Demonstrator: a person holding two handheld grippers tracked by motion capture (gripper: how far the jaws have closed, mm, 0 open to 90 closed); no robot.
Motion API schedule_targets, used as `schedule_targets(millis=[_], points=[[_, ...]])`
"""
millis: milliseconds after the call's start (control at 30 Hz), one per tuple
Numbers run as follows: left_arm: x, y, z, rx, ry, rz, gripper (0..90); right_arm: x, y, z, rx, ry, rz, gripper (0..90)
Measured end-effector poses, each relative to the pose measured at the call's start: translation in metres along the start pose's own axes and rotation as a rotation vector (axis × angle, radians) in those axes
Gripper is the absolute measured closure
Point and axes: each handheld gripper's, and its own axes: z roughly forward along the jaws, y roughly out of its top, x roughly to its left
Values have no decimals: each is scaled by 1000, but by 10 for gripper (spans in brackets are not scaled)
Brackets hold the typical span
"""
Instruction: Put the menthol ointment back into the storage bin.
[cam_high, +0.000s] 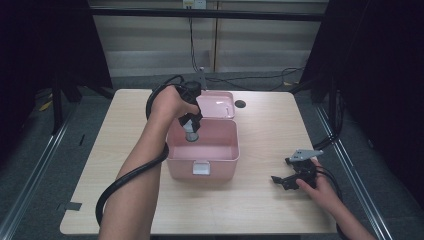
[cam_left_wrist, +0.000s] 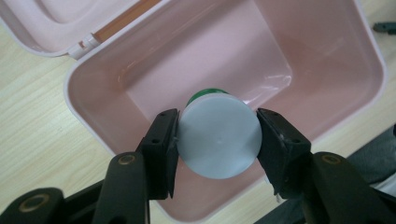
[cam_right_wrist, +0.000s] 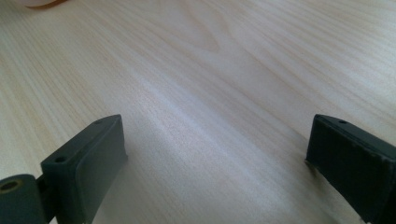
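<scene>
Pink box (cam_high: 202, 159) open, bottle (cam_left_wrist: 218, 135) held above

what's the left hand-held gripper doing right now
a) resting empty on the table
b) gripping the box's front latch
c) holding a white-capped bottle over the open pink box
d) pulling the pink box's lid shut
c: in the left gripper view the left hand-held gripper has its jaws clamped on the white-capped bottle, with the open pink box below it.

No legible text (labels, numbers) shows anywhere.
</scene>
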Motion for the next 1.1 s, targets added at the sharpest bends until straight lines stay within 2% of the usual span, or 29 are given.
schedule_targets(millis=[100, 133, 233, 333, 467, 533, 567, 633, 700, 733, 867, 1100], points=[[1, 1, 4, -5, -5, -36, 508, 0, 0, 0, 0, 1, 0, 40], [2, 2, 5, 1, -5, -33, 508, 0, 0, 0, 0, 2, 0, 39], [2, 5, 9, 4, 12, -62, 508, 0, 0, 0, 0, 2, 0, 39], [2, 8, 13, -2, 9, -95, 508, 0, 0, 0, 1, 2, 0, 39], [5, 10, 17, -9, 4, -112, 508, 0, 0, 0, 1, 2, -1, 39], [7, 11, 17, -10, 3, -133, 508, 0, 0, 0, 1, 3, -1, 38], [6, 12, 18, -17, 2, -156, 508, 0, 0, 0, 1, 3, 0, 39], [7, 12, 19, -13, 6, -153, 508, 0, 0, 0, 1, 3, 0, 39], [7, 13, 22, -16, 0, -180, 508, 0, 0, 0, 1, 3, 0, 39], [9, 14, 22, -11, -3, -171, 508, 0, 0, 0, 1, 2, -1, 39], [9, 16, 26, -13, 10, -202, 508, 0, 0, 0, 1, 2, 0, 39], [12, 21, 33, -13, -6, -233, 508, 0, 0, 0, 1, 2, 0, 39]])
